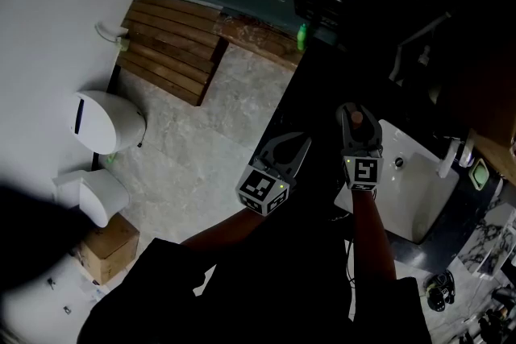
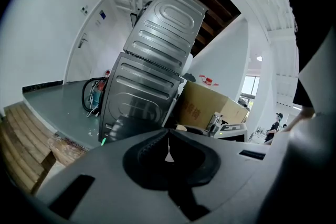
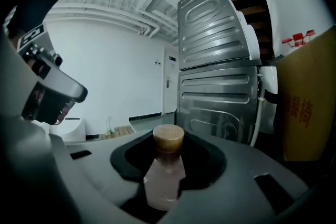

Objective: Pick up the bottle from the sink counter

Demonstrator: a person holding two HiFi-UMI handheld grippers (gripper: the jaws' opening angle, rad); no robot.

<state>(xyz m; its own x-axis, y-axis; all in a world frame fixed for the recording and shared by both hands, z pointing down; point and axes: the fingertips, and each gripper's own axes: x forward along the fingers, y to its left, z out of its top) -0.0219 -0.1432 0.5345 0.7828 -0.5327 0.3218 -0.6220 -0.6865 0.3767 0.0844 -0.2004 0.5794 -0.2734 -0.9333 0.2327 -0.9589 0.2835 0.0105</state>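
A small pale bottle (image 3: 164,181) with a brown cork-like cap (image 1: 355,118) stands between the jaws of my right gripper (image 1: 357,125), which is shut on its body. In the head view this gripper hovers over the dark sink counter (image 1: 318,121), just left of the white basin. Whether the bottle's base touches the counter is hidden. My left gripper (image 1: 289,147) is held to the left at the counter's edge. Its jaws meet with nothing between them in the left gripper view (image 2: 168,139).
A white sink basin (image 1: 415,197) with a faucet (image 1: 446,161) lies to the right. A green bottle (image 1: 302,36) stands farther along the counter. On the floor are a toilet (image 1: 105,121), a wooden slat platform (image 1: 173,48) and a cardboard box (image 1: 109,247). A ribbed metal appliance (image 3: 218,76) stands ahead.
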